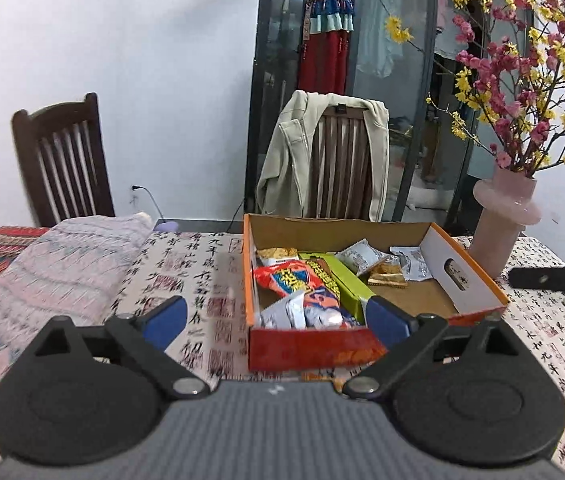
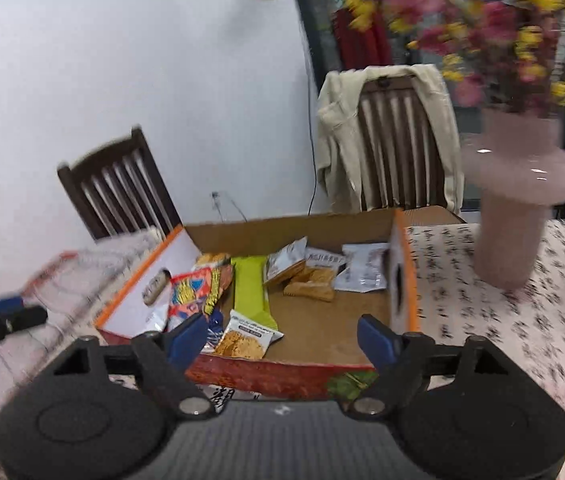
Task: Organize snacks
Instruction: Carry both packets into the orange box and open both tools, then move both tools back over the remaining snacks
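Holding both tools over the near edge of the box, you have nothing between either pair of pads. Your left gripper stands spread wide and empty, its 2 blue fingers straddling the box's near left corner. Your right gripper is also parted and empty, in front of the near wall. The cardboard box sits on the table, which wears a cloth printed with calligraphy, and the snacks lie inside it: a red and orange bag and silver packets along the left side, a long green pack beside them, and an orange cracker packet near the front, just beyond your right gripper's left finger. Several pale packets cluster at the far right of the box. A pink vase with red and yellow blossoms stands just right of the box, and 2 wooden chairs stand behind the table, 1 draped with a beige jacket.
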`<state>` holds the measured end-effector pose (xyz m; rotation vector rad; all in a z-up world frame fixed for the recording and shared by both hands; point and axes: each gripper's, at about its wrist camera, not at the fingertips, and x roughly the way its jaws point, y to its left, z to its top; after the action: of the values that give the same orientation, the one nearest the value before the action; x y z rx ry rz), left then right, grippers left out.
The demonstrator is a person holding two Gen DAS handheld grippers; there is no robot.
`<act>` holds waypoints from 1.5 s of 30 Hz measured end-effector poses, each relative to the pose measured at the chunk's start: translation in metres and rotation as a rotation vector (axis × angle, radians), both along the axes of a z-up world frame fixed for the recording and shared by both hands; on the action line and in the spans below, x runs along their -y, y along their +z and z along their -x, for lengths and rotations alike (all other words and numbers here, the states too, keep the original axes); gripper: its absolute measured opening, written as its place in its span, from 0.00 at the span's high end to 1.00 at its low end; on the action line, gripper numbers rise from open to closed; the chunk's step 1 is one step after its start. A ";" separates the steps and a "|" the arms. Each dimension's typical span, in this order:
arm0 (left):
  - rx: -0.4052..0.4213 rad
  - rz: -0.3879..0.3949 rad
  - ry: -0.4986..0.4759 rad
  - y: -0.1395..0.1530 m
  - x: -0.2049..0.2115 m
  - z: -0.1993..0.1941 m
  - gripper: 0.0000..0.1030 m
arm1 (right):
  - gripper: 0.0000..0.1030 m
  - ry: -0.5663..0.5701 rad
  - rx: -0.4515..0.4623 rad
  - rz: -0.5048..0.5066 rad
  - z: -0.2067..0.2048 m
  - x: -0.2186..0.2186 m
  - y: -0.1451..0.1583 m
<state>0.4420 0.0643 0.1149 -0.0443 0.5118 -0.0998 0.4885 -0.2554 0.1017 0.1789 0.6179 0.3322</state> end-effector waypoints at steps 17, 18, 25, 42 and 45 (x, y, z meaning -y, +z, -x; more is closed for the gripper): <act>0.084 -0.018 0.087 -0.004 0.041 0.186 0.01 | 0.06 0.013 0.117 -0.013 0.163 0.034 -0.006; 0.091 -0.011 0.088 -0.007 0.043 0.197 0.01 | 0.06 0.012 0.118 -0.018 0.172 0.035 -0.009; 0.053 0.006 0.059 -0.040 0.055 0.255 0.00 | 0.05 0.025 0.124 0.004 0.239 0.032 -0.038; 0.038 -0.051 0.076 -0.046 0.072 0.332 0.00 | 0.03 0.022 0.139 0.046 0.347 0.038 -0.072; 0.036 -0.050 0.080 -0.048 0.077 0.340 0.00 | 0.03 0.040 0.160 0.045 0.355 0.039 -0.069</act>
<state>0.1024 -0.0125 0.0671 -0.0144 0.4763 -0.0099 0.1334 -0.2944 0.0330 0.0957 0.4707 0.3668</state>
